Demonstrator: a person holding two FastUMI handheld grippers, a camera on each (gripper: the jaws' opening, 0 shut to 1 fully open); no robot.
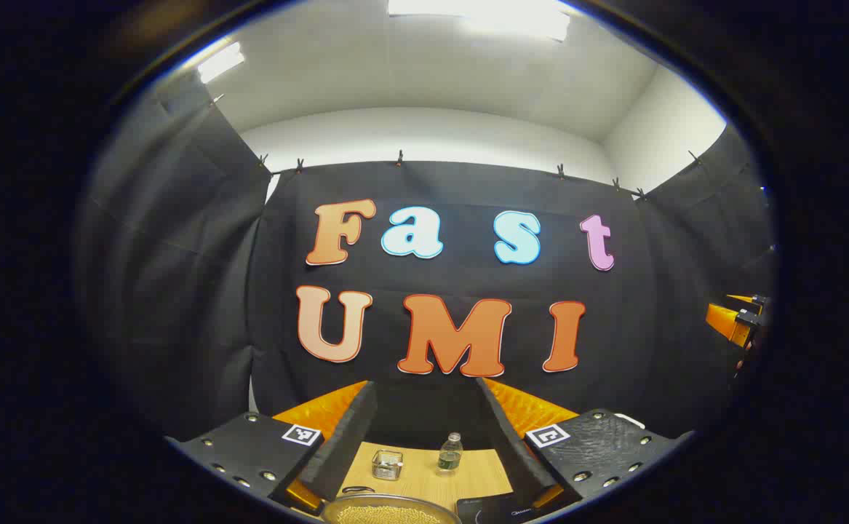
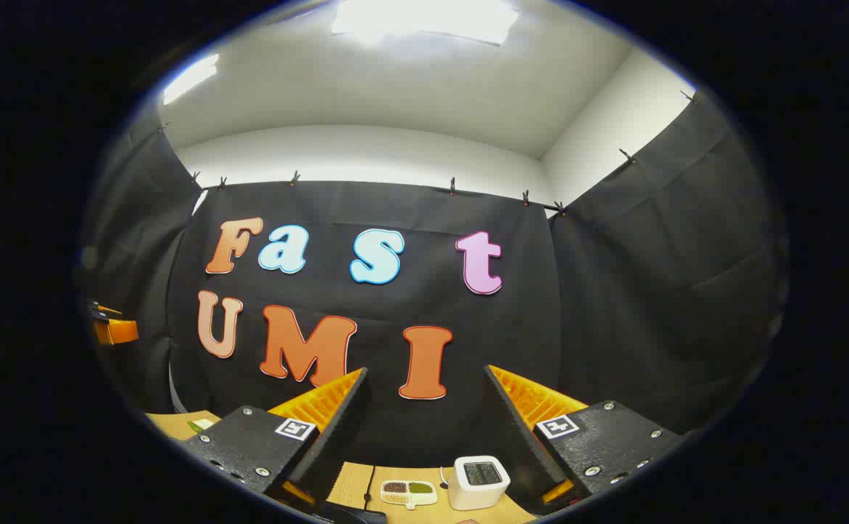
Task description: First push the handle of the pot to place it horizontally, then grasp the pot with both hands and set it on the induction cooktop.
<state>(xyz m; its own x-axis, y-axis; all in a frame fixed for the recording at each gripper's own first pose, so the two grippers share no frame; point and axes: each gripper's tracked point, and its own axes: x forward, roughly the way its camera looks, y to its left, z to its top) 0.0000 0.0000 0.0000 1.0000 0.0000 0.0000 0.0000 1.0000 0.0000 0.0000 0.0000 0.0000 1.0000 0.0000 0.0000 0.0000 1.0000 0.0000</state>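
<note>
Fingers of the left gripper (image 1: 428, 437) stood spread apart on nothing, raised above a wooden table (image 1: 479, 473). Between them, farther off, a small square metal container (image 1: 387, 464) and a clear water bottle (image 1: 451, 452) stood near each other. At the bottom edge lay the pot (image 1: 380, 511), round, metal-rimmed, seemingly full of pale grains. Just right of it sat a dark flat slab, possibly the induction cooktop (image 1: 493, 508). The right gripper (image 2: 424, 429) was likewise open; beyond it stood a boxy white appliance (image 2: 478, 482) beside a shallow dish (image 2: 408, 493) of brown and green bits.
</note>
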